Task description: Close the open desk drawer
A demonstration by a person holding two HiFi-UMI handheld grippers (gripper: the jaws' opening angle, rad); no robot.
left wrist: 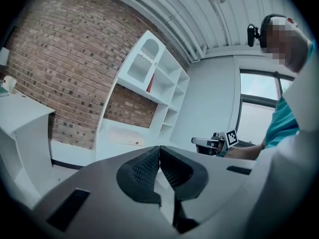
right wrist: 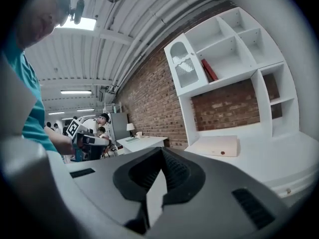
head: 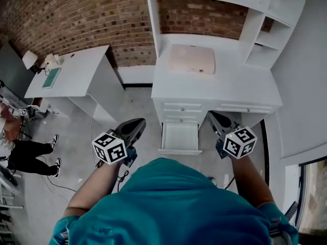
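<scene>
Beneath the white surface [head: 230,88] the drawer [head: 180,137] stands open — press the left gripper [head: 135,125] or right gripper [head: 216,119], both closed and empty, squarely on its front.

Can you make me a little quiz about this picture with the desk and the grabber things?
1. True or false: the white desk drawer is pulled open.
2. What lies on top of the white desk? A) a flat pale pink case B) a green ball C) a black kettle
3. Fill in: the left gripper and right gripper each have jaws pressed ____, holding nothing.
Key: 1 true; 2 A; 3 together.
</scene>
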